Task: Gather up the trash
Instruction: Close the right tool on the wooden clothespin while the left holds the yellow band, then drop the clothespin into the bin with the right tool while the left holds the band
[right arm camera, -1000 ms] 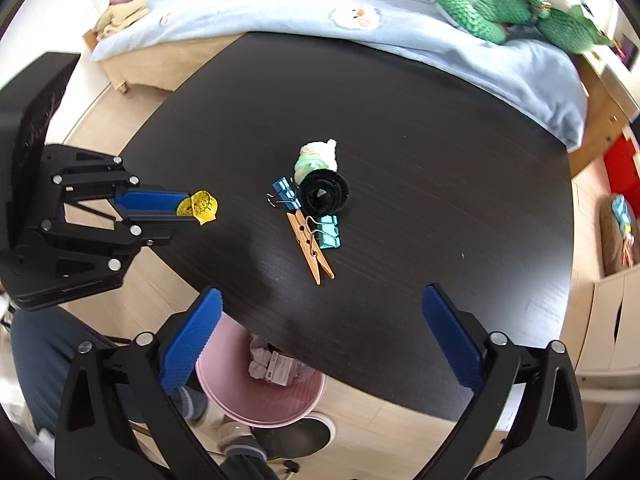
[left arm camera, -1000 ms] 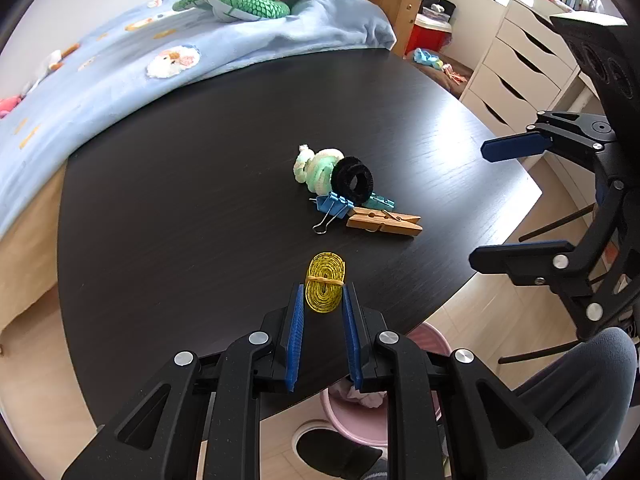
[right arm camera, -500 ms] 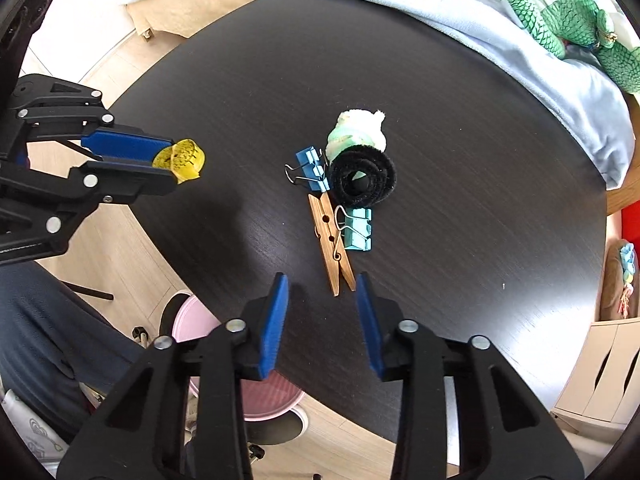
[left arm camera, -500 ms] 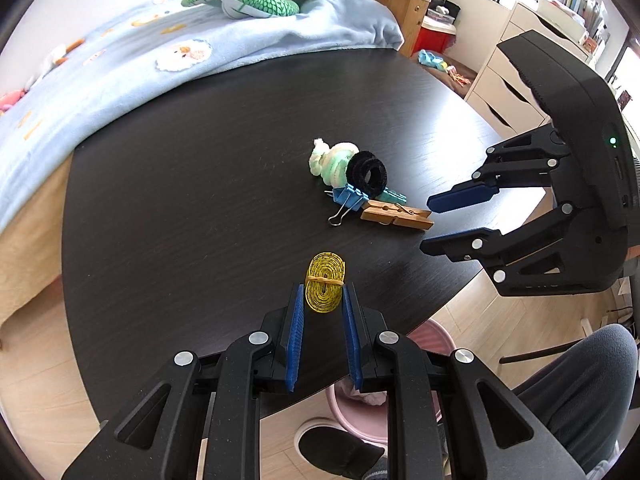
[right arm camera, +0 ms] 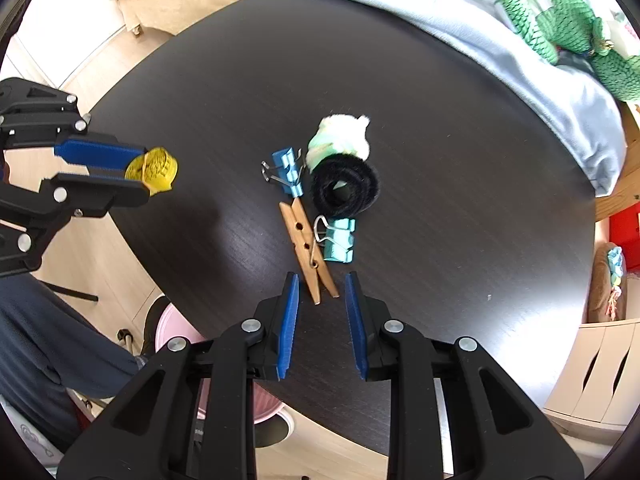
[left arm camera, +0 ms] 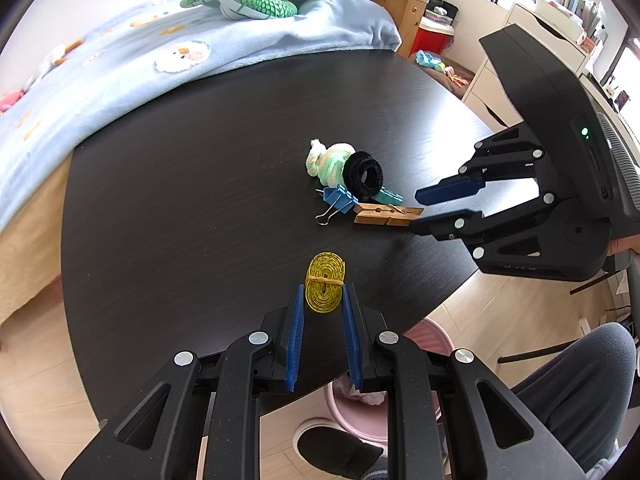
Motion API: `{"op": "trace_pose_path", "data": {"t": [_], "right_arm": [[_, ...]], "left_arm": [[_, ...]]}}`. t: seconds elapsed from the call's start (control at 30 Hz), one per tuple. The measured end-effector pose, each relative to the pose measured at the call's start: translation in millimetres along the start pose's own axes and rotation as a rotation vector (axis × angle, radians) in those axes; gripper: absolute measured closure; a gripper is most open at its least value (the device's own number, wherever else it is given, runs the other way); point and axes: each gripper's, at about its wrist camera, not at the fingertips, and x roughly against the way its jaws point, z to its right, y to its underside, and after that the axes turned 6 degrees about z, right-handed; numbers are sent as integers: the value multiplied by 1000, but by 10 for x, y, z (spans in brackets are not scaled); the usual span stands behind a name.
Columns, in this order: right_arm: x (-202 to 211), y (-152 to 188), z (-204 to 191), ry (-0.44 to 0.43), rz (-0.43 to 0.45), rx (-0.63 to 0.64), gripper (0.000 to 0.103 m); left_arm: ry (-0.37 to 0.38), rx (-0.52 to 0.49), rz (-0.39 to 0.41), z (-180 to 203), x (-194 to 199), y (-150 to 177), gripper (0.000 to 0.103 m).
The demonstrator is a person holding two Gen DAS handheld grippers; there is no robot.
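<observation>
Left wrist view: the left tongs [left arm camera: 322,300] are gripping a yellow coiled tape [left arm camera: 324,288] above the dark bench [left arm camera: 200,200] — clamped tight on it. The pink bin [left arm camera: 428,332] is peeking out below the bench edge.

Right wrist view: the right tongs [right arm camera: 322,290] are closing around the tip of the wooden clothespin [right arm camera: 308,252] — pads not yet pressing it. It is lying beside 2 binder clips [right arm camera: 338,238].

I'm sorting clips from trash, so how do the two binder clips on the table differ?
The blue binder clip is a deeper blue and lies by the wooden clothespin's far end; the teal binder clip is paler and greener and lies against the clothespin's middle, on the other side. Both lie flat on the dark table with silver wire handles.
</observation>
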Motion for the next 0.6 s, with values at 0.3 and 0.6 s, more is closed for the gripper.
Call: {"op": "trace_pose_path", "data": {"t": [0.3, 0.6], "right_arm": [[-11, 22, 5, -10, 8, -7, 89], [250, 109, -104, -21, 79, -19, 90]], "left_arm": [[3, 2, 3, -4, 4, 18, 84], [-4, 1, 17, 36, 85, 41, 84]]}}
